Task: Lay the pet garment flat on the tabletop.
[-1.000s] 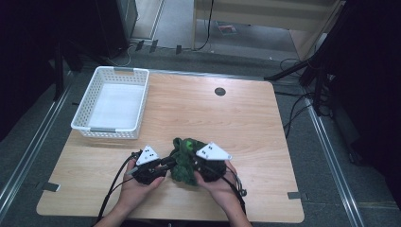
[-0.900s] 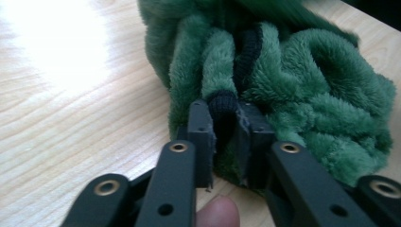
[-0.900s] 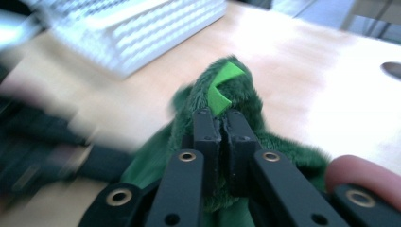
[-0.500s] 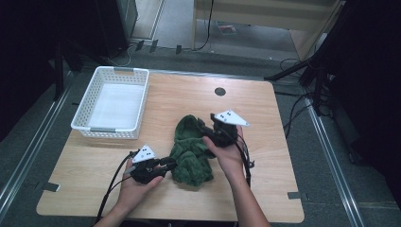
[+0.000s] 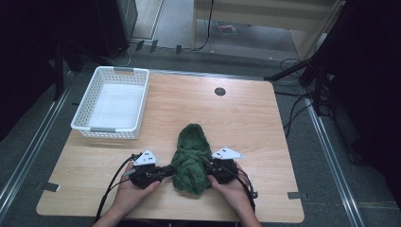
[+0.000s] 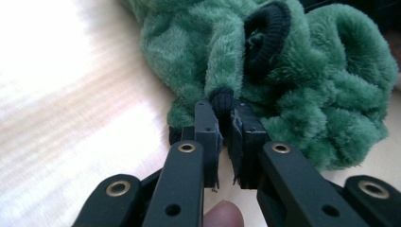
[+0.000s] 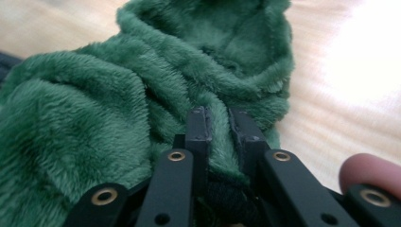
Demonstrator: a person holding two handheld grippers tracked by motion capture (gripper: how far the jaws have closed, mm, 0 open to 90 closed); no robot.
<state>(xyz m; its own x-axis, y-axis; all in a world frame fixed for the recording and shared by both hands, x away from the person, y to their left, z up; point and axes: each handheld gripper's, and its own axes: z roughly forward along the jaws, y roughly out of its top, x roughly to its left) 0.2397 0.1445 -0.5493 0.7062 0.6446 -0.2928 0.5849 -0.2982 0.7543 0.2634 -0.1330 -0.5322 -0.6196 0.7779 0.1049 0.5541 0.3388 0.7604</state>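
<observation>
1. The green fleece garment (image 5: 190, 158) lies bunched on the table (image 5: 246, 118) near the near edge, about midway along it, with a rounded part reaching toward the table's middle.
2. It looks soft, thick and light. I judge that it will sag and fold under its own weight and will not hold a shape when lifted.
3. The plush pile should grip well, but a pinch on pile alone may slide. The black ribbed cuff (image 6: 268, 35) and the dark trim are firmer places to hold.
4. The left gripper (image 5: 165, 171) sits at the garment's left side. Its jaws are clenched on a small black knitted end (image 6: 222, 100) of a green fold.
5. The right gripper (image 5: 208, 166) sits at the garment's right side, its jaws closed on a ridge of green fleece (image 7: 218, 137).
6. With both holds low and close together, most of the cloth hangs free between and beyond them. Spreading it would likely need the hands drawn apart.
7. The white basket (image 5: 113, 101) stands at the far left corner, well apart from the garment.
8. The middle, the right side and the far edge of the table are bare wood, apart from a small round cable hole (image 5: 220, 91). The near edge is close behind the hands.
</observation>
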